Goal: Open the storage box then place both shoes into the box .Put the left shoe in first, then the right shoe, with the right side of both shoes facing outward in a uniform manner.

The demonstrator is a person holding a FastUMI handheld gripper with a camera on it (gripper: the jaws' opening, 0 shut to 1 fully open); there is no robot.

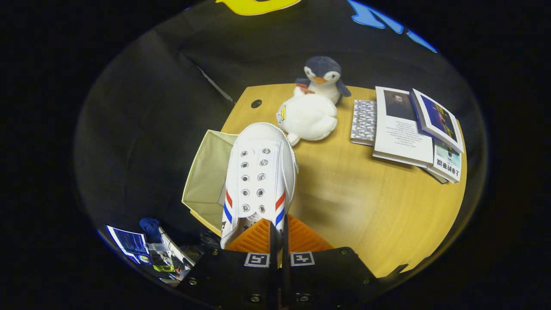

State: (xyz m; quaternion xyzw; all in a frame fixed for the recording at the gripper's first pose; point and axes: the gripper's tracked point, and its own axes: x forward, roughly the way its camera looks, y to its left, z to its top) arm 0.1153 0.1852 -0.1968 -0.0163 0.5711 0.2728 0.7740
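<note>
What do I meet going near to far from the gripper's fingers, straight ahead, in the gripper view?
Gripper, fingers closed on the heel of the white shoe held beside the open storage box → white plush toy → penguin plush → far edge of the wooden table → black booth wall.

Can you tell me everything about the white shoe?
The shoe is white, looks like canvas with a mesh toe, and has two rows of metal eyelets with no laces in them. Red and blue stripes slant down each side. It is lifted off the table, toe pointing away, and the claw is shut on its heel end. It hangs over the edge of the open cream box, with the toe near a white plush toy. Its sole is hidden.
</note>
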